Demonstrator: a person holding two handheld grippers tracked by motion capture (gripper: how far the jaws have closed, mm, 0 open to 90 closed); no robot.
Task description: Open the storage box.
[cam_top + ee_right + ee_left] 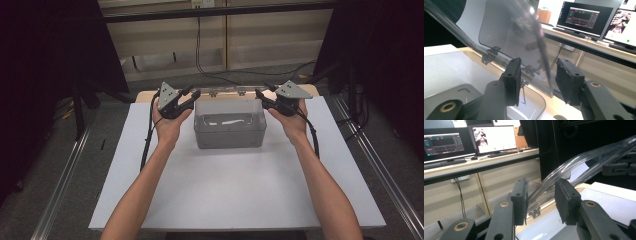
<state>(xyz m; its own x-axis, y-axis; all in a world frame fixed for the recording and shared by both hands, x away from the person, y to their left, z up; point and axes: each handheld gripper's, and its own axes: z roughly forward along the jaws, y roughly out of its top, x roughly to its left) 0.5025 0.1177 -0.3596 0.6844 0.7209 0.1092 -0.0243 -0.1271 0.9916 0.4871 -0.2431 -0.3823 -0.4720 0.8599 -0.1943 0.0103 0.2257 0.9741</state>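
A clear plastic box (230, 135) stands on a white board (225, 195), its hinged clear lid (227, 104) raised at the back. My left gripper (194, 96) is at the lid's left end, my right gripper (259, 95) at its right end. In the left gripper view the lid's thick rim (584, 160) runs down between the jaws of my left gripper (541, 195), close against the left pad (520, 202). In the right gripper view the lid's thin edge (545, 65) stands between the jaws of my right gripper (538, 75), with a gap on each side.
The lid's hinges (490, 55) sit along the box's back rim. The board lies on a wooden table (150, 95). Behind it are a cable (200, 60) on the floor and a desk with monitors (494, 138). Metal rails (65, 175) run along both sides.
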